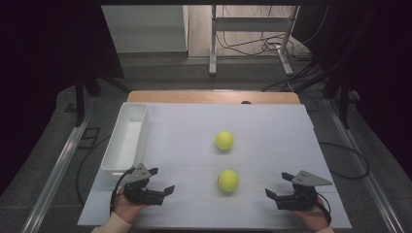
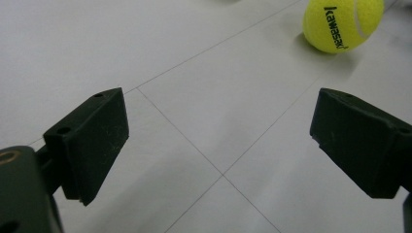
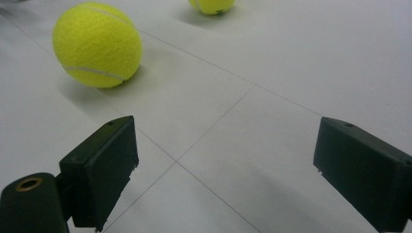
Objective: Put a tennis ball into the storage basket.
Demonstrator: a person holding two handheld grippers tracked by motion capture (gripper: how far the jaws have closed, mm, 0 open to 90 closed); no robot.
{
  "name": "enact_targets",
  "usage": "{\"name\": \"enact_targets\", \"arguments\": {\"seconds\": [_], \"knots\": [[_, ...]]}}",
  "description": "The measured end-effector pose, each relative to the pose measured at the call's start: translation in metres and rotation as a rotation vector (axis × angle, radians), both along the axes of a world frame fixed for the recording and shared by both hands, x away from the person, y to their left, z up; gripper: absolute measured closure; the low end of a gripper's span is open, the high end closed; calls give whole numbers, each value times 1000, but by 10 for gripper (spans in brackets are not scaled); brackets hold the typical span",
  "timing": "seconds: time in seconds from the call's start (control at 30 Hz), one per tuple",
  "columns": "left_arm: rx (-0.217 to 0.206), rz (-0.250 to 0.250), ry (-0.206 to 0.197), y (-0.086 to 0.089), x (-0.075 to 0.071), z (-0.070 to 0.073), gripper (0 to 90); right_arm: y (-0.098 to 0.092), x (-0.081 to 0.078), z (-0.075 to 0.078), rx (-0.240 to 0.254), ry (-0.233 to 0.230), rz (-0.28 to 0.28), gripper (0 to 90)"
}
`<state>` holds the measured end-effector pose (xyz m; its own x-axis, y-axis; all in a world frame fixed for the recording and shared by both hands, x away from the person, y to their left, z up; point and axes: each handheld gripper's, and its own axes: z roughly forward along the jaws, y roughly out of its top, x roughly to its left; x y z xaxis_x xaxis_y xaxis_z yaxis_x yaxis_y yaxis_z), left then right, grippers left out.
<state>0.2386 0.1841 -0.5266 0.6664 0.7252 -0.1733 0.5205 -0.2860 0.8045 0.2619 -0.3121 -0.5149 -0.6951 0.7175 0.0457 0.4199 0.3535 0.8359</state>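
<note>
Resting low at the near edge of the white tabletop [image 1: 194, 121], both tools wait before any grasp. Farthest left: white rectangular bin [image 1: 127, 138], set lengthwise along the left margin, nothing visible inside. Just below its near end: left hand-held gripper [image 1: 161, 180], jaws spread wide with nothing between them, aimed right toward the middle of the sheet. From the left gripper view, same wide gap over bare white sheet, near tennis ball [image 2: 342, 23] off at the upper right, black lettering on its felt.

Centre of the tabletop: two yellow tennis balls, the near tennis ball [image 1: 228, 180] roughly level with both tools and about midway between them, the far tennis ball [image 1: 224, 141] straight behind it, well apart, neither touched.

Far right: right hand-held gripper [image 1: 279, 185], likewise gaping and empty, pointed left at the near ball. From the right gripper view, near ball [image 3: 97, 45] ahead and to the left of the jaws, far ball [image 3: 212, 5] at the top edge.

Judged step: start of a pick, probably ball into bin. Next move, as judged: advancing one tool until the near ball sits squarely between the open jaws, then closing gently on its widest part, round felt being liable to roll away if nudged off-centre.
</note>
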Motion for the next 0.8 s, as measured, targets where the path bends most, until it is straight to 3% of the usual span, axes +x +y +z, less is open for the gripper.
{"name": "enact_targets", "arguments": {"seconds": [0.8], "knots": [[-4, 10, 2, 1, -1, 0, 78, -1, 8, -2, -5, 14, -6, 100]]}}
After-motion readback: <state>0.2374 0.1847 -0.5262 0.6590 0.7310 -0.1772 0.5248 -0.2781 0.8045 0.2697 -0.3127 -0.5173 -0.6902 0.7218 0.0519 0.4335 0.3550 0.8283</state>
